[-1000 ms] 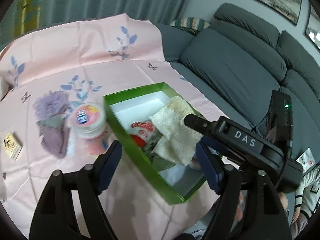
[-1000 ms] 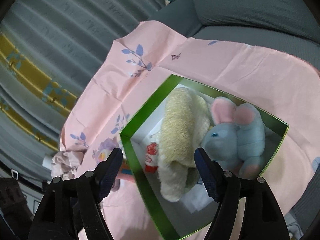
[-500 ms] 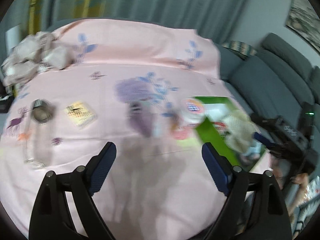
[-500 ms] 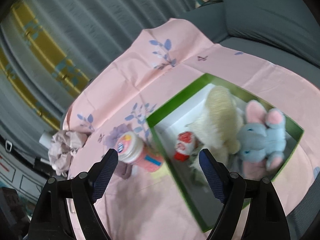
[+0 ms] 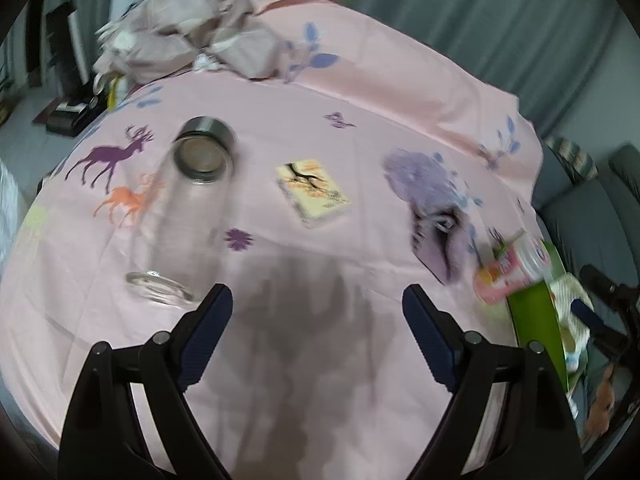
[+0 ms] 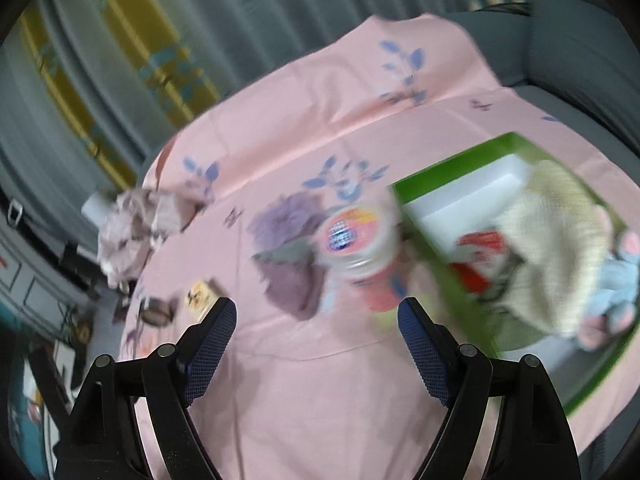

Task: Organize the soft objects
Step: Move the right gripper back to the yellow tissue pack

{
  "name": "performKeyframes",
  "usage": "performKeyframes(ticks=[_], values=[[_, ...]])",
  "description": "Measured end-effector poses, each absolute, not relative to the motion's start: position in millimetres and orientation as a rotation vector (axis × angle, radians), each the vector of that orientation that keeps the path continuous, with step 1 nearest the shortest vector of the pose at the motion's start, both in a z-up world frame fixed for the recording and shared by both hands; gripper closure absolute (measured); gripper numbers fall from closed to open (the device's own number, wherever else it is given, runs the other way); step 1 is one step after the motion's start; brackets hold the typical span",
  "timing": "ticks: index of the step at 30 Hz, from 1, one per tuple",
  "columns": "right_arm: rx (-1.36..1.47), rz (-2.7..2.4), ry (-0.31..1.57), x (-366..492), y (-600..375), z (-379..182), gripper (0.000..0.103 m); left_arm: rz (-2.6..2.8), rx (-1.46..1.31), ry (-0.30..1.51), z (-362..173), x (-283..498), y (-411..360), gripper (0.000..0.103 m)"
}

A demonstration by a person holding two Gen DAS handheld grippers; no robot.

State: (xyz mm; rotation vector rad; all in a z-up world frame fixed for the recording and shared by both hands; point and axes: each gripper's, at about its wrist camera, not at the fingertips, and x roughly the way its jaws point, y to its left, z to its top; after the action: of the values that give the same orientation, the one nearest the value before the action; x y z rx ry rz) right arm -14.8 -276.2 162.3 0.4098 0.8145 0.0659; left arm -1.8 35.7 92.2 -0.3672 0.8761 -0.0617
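Note:
A green box (image 6: 440, 176) at the right holds a cream knitted cloth (image 6: 560, 232), a blue-grey plush mouse (image 6: 616, 276) and a red-and-white item (image 6: 480, 256). Left of the box a purple cloth (image 6: 292, 248) lies on the pink tablecloth, beside a pink tub (image 6: 356, 240). A crumpled beige-pink cloth (image 5: 188, 28) sits at the table's far edge. My left gripper (image 5: 316, 308) is open over bare tablecloth, with the purple cloth (image 5: 436, 208) ahead to its right. My right gripper (image 6: 316, 316) is open and holds nothing, just short of the purple cloth and the tub.
A glass bottle with a metal lid (image 5: 188, 208) lies on its side at the left. A small yellow booklet (image 5: 312, 192) lies mid-table. A grey sofa (image 6: 580, 40) borders the table on the right, and curtains hang behind. Both views are blurred by motion.
Both grippers have swung left, away from the green box, which has slid to the right edge of both views. Their jaws stand a little wider. The bottle, the booklet and the crumpled cloth have come into view.

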Motion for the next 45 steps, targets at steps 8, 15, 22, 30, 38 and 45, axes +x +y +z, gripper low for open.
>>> performKeyframes(ticks=[8, 15, 22, 30, 38, 45], values=[[0.255, 0.210, 0.955, 54.5, -170.6, 141.3, 0.019, 0.020, -0.462, 0.894, 89.4, 4.2, 74.3, 0.026], [0.088, 0.308, 1.094, 113.4, -86.0, 87.0, 0.019, 0.046, -0.510, 0.920, 86.1, 7.3, 90.8, 0.042], [-0.022, 0.328, 1.101, 140.1, -47.9, 53.2, 0.019, 0.032, -0.503, 0.924, 85.8, 10.0, 91.9, 0.043], [0.045, 0.372, 1.119, 143.0, -53.4, 41.7, 0.051, 0.003, -0.496, 0.933, 86.5, 9.4, 84.7, 0.043], [0.181, 0.341, 1.163, 97.4, -100.7, 61.0, 0.053, -0.023, -0.485, 0.937, 86.9, 8.1, 76.5, 0.043], [0.198, 0.272, 1.223, 35.3, -136.7, 65.9, 0.052, -0.038, -0.432, 0.957, 81.0, 5.4, 55.8, 0.045]])
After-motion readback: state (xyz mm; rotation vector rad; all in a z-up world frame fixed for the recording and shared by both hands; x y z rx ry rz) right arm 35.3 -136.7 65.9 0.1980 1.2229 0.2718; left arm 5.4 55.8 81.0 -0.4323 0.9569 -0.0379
